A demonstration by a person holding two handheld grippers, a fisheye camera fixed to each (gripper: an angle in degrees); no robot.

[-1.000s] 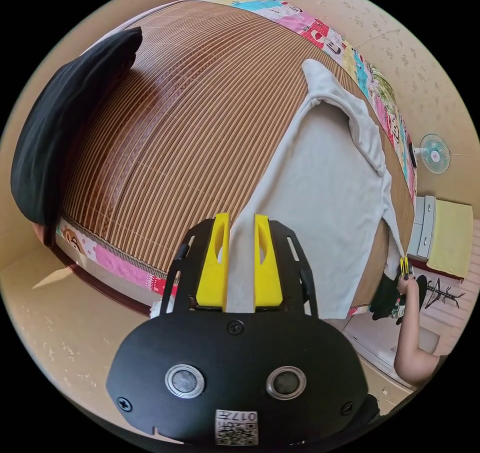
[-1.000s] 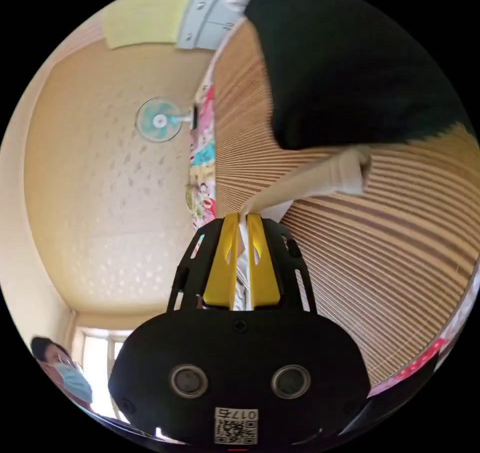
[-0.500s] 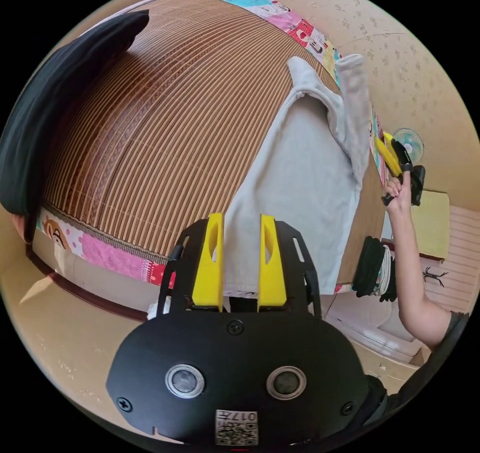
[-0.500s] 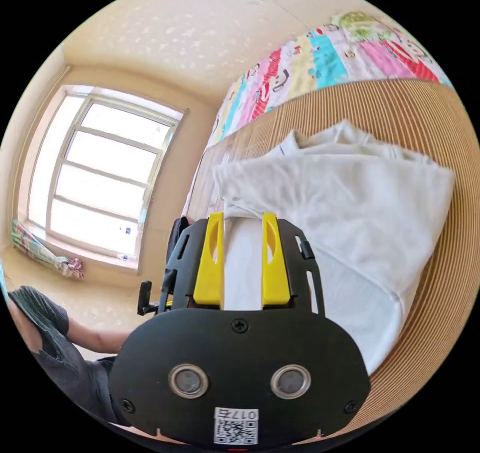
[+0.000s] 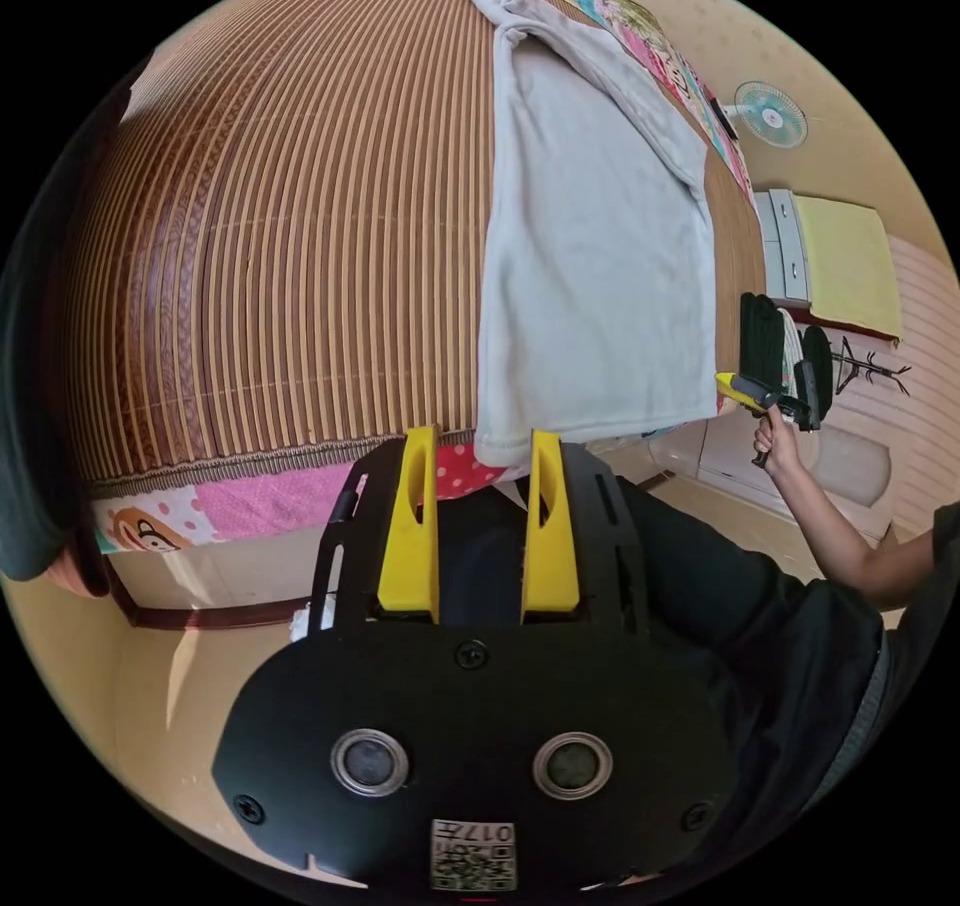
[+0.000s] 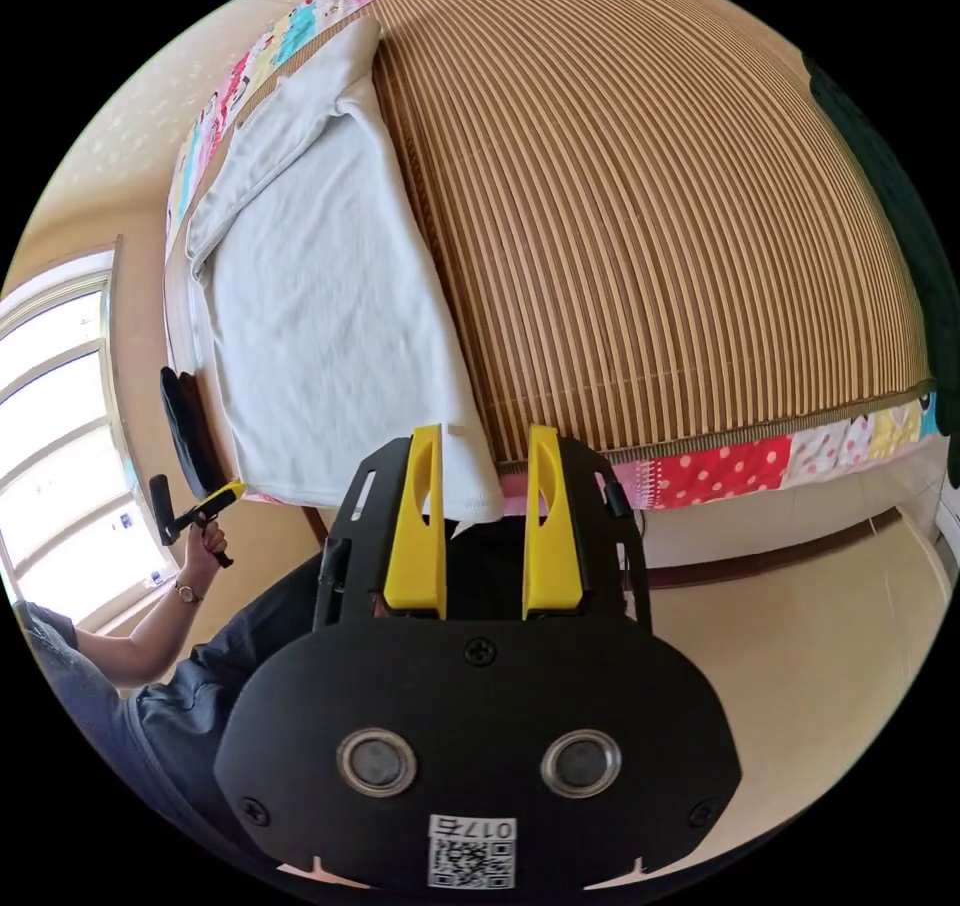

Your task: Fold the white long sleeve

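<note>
The white long sleeve [image 5: 590, 246] lies flat on the bamboo mat [image 5: 280, 226], folded into a long narrow strip with a sleeve laid along one side. Its hem reaches the mat's near edge. My left gripper [image 5: 482, 441] hovers just off that edge, open, with nothing between its yellow jaws. In the right gripper view the shirt [image 6: 320, 316] stretches away to the upper left, and my right gripper [image 6: 484, 441] is open and empty beside the hem corner. Each gripper also appears in the other's view, held in a hand: right gripper [image 5: 735, 384], left gripper [image 6: 225, 493].
A black garment [image 5: 30, 396] lies at the mat's far side, black garment [image 6: 900, 196]. A patterned quilt [image 6: 760, 466] borders the mat. The person's dark trousers [image 5: 720, 606] are below the jaws. A fan [image 5: 770, 114], drawers [image 5: 785, 246] and a window [image 6: 50, 426] stand around the room.
Both grippers, shut on the shirt a second ago, have opened, let it go and drawn back past the mat's edge. The sleeve now rests folded along the shirt's body.
</note>
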